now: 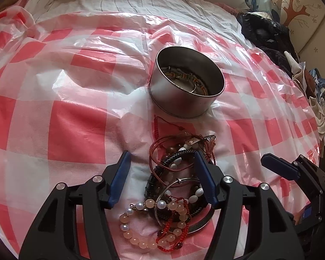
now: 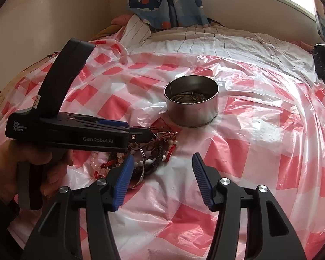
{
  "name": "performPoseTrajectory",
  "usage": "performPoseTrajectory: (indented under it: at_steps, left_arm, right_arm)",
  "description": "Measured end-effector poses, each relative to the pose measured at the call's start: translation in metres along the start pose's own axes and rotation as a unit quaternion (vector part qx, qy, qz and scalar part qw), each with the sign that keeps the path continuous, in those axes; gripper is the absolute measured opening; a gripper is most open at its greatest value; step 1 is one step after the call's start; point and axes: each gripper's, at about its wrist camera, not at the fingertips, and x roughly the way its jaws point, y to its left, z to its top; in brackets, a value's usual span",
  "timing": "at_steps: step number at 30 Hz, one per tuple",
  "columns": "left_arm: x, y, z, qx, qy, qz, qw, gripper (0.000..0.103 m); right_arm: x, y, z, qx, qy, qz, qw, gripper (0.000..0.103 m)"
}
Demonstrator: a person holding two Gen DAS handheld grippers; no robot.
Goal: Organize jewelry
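A tangled pile of bracelets (image 1: 175, 182), with pink and white beads, red cord, black braid and a metal bangle, lies on the red-and-white checked plastic sheet (image 1: 65, 130). My left gripper (image 1: 161, 158) is open and hangs over the pile, its fingers either side of it. A round metal tin (image 1: 185, 101) stands just beyond the pile with several pieces inside. In the right wrist view my right gripper (image 2: 162, 160) is open and empty, right of the pile (image 2: 140, 158). The left gripper (image 2: 140, 133) reaches in there from the left, near the tin (image 2: 192, 108).
The sheet covers a bed with a striped quilt (image 2: 205, 41) behind. Dark clothes (image 1: 264, 32) are heaped at the bed's right edge. A whale-print curtain (image 2: 162, 2) and a window are at the back. My right gripper's finger (image 1: 279, 169) shows at the right.
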Motion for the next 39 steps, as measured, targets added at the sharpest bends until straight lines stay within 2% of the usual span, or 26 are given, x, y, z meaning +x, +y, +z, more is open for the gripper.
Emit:
performPoseTrajectory:
  at_steps: [14,15,16,17,19,20,23,27,35,39]
  left_arm:
    - [0.000,-0.002,0.000,0.002,-0.001,0.002,1.0000,0.056]
    - [0.000,-0.002,0.000,0.004,-0.003,0.006,1.0000,0.051]
    - [0.001,-0.003,0.000,0.010,-0.004,0.007,0.9999,0.030]
    - [0.001,-0.004,0.000,0.014,-0.002,0.006,0.9999,0.020]
    - [-0.002,-0.004,0.001,0.018,-0.013,0.011,0.9997,0.012]
    - [-0.005,-0.004,0.002,0.018,-0.018,0.010,0.9996,0.002]
    - [-0.019,0.002,0.007,0.005,-0.043,0.001,0.9990,0.002]
    - [-0.035,0.011,0.013,-0.012,-0.066,-0.018,0.9976,0.002]
    - [-0.047,0.009,0.017,-0.016,-0.080,-0.048,0.9955,0.002]
    - [-0.055,0.009,0.018,-0.019,-0.087,-0.058,0.9944,0.002]
  right_arm:
    - [0.000,0.004,0.000,-0.015,-0.002,-0.010,1.000,0.058]
    - [0.000,0.004,0.000,-0.014,-0.002,-0.010,1.000,0.058]
    - [0.000,0.004,0.000,-0.014,-0.001,-0.010,1.000,0.059]
    - [0.001,0.004,-0.001,-0.012,0.001,-0.009,1.000,0.059]
    - [0.003,0.001,-0.001,-0.004,0.007,0.002,1.000,0.059]
    - [0.004,-0.001,-0.002,0.003,0.011,0.014,1.000,0.059]
    - [0.008,-0.006,-0.003,0.027,0.020,0.045,0.998,0.059]
    - [0.013,-0.009,-0.006,0.042,0.025,0.060,0.997,0.058]
    - [0.031,0.006,-0.002,0.016,0.029,0.038,0.999,0.054]
    - [0.051,0.013,-0.007,-0.006,0.065,0.024,0.998,0.026]
